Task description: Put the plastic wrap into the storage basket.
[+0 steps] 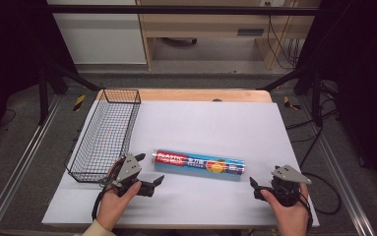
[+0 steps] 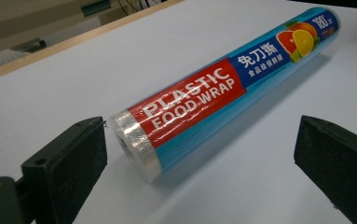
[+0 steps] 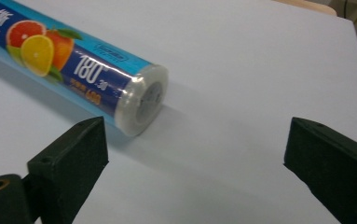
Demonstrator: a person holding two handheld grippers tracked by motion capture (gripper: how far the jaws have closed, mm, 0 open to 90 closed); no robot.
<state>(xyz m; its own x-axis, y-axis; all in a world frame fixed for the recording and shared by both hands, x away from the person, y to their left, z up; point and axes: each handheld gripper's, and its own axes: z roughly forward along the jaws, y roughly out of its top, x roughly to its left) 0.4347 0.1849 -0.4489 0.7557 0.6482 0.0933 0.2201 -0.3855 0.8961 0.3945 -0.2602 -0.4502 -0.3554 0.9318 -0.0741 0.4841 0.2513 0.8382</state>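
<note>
White table (image 1: 201, 206), roll (image 1: 199, 164) between apart fingers (image 1: 158, 180).

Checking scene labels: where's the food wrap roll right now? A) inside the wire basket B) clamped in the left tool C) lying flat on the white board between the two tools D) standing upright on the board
C: the roll lies on its side on the white board, right of the basket, with the left tool and right tool open near its two ends, not touching it.

surface: white table (image 1: 201, 123) | on it: food wrap roll (image 1: 199, 164), wire basket (image 1: 105, 135)
</note>
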